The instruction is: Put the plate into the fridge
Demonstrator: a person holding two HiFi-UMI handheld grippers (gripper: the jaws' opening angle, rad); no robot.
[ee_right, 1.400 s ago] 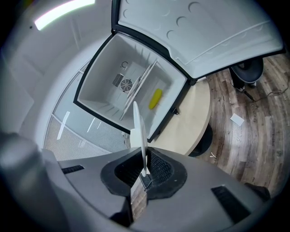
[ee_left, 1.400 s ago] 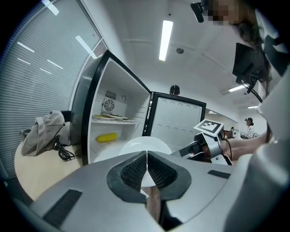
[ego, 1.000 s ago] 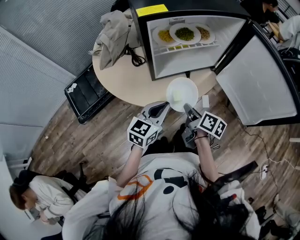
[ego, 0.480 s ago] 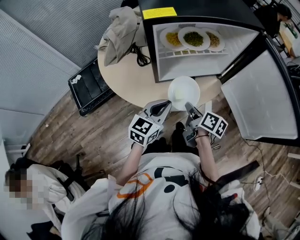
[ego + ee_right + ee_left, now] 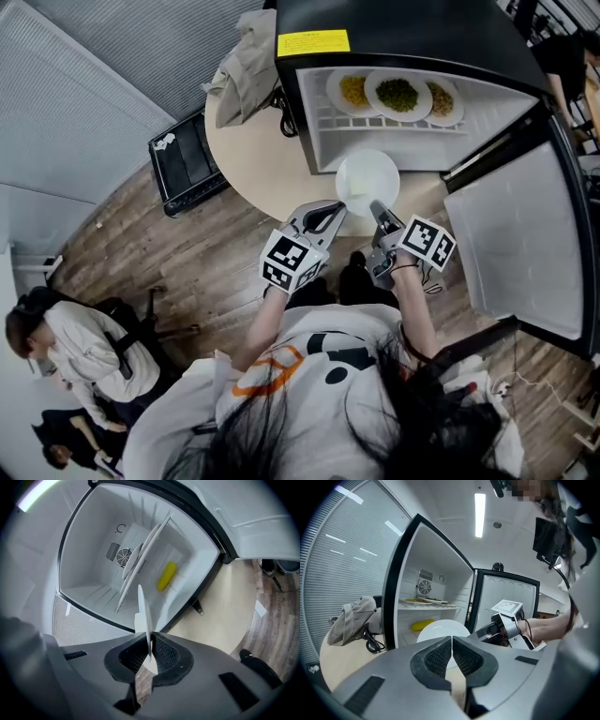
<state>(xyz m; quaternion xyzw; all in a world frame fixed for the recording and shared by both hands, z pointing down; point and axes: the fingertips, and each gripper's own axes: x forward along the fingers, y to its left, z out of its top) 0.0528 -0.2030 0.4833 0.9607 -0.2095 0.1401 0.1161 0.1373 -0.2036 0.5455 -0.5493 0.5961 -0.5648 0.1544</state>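
The plate (image 5: pixel 367 183) is being gripped by its near rim in the closed fingers of the right gripper (image 5: pixel 378 208). In the right gripper view it is being seen edge-on between the pads. It is being held in the air over the edge of the round desk (image 5: pixel 253 159), just in front of the open fridge (image 5: pixel 403 23) and not yet inside it. The left gripper (image 5: pixel 330 214) is being held just beside the right one, its fingers pressed together on nothing.

The step in hand is judged to be the carry to the fridge, with the placing not yet done. The upper shelf (image 5: pixel 375 122) is being taken up by three plates of food (image 5: pixel 397 94). The lower compartment, where only a yellow item (image 5: pixel 167 575) is lying toward the back, is therefore being judged the likelier place. For the next move, the plate is probably going to be passed through the opening beneath the shelf and kept clear of the door (image 5: pixel 511 244). There it should be lowered onto the compartment floor and only then released.
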